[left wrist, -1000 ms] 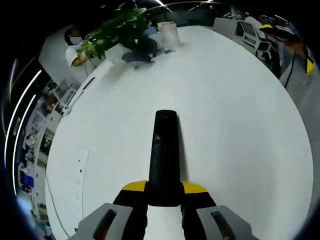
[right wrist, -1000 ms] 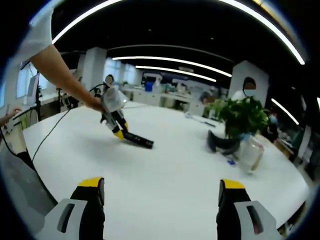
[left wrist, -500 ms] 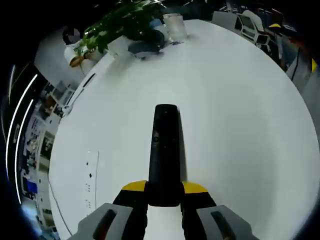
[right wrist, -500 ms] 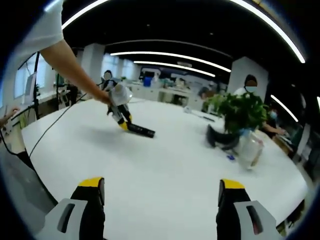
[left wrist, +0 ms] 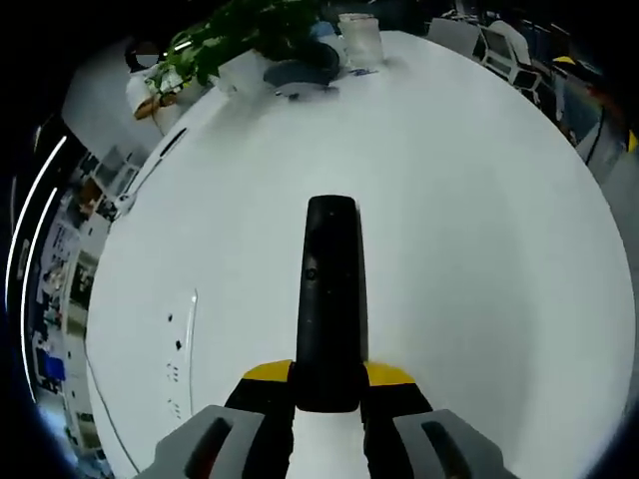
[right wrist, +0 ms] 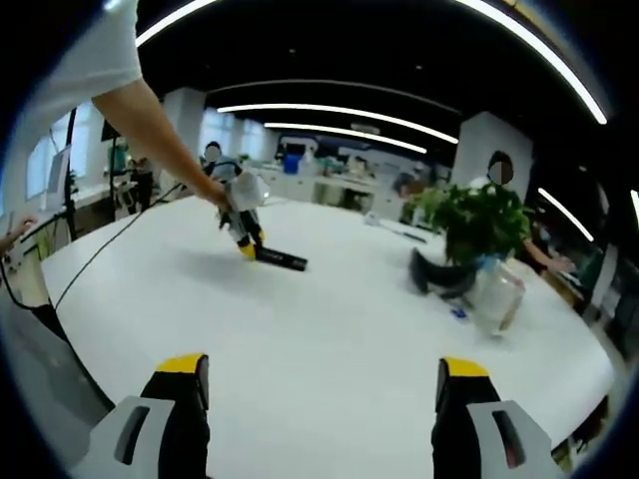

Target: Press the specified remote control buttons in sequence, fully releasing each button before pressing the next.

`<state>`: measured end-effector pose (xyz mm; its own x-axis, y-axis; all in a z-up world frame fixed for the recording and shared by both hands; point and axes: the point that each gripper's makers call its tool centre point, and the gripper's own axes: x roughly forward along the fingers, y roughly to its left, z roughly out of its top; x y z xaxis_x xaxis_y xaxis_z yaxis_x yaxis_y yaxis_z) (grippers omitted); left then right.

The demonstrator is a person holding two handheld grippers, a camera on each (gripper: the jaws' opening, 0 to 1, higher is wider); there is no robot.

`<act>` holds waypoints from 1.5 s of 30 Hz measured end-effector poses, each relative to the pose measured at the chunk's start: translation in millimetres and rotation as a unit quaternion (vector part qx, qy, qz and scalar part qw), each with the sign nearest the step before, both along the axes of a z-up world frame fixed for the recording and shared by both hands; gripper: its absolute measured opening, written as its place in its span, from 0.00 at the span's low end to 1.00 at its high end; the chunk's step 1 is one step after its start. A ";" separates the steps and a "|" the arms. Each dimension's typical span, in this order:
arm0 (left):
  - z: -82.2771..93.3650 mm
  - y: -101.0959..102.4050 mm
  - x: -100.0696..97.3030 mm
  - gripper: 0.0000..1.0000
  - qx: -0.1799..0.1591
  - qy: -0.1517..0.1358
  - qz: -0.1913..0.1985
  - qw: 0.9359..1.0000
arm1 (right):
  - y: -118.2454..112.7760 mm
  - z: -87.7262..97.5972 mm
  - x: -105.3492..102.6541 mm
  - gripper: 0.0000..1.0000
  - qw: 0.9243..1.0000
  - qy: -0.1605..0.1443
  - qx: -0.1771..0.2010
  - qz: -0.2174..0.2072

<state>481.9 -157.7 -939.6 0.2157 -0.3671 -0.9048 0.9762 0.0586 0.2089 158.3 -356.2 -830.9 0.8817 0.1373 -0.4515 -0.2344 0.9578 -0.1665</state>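
Note:
A long black remote control juts forward from my left gripper, whose yellow-tipped jaws are shut on its near end. It hangs low over the white table. In the right gripper view the same remote lies far off to the left of centre, held by the left gripper in a person's hand. My right gripper is open, its yellow-tipped fingers wide apart with nothing between them, well above the table.
A potted green plant, a dark object at its foot and a clear jar stand at the table's far side. A cable trails across the table's left part. People sit beyond the table.
The left gripper view has shifted: the plant sits higher and the remote looks a little longer. In the right gripper view the held remote has drifted slightly farther away.

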 end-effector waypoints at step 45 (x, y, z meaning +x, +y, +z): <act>124.7 62.0 -154.3 0.86 -0.430 -0.056 0.393 0.811 | -1.2 30.8 -1.0 0.99 0.996 -0.068 0.051 0.000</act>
<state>327.5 -95.7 -814.8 0.7520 -0.5611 -0.3458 0.5442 0.8246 -0.1544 157.4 -357.4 -800.1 0.9340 0.1761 -0.3110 -0.2161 0.9713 -0.0990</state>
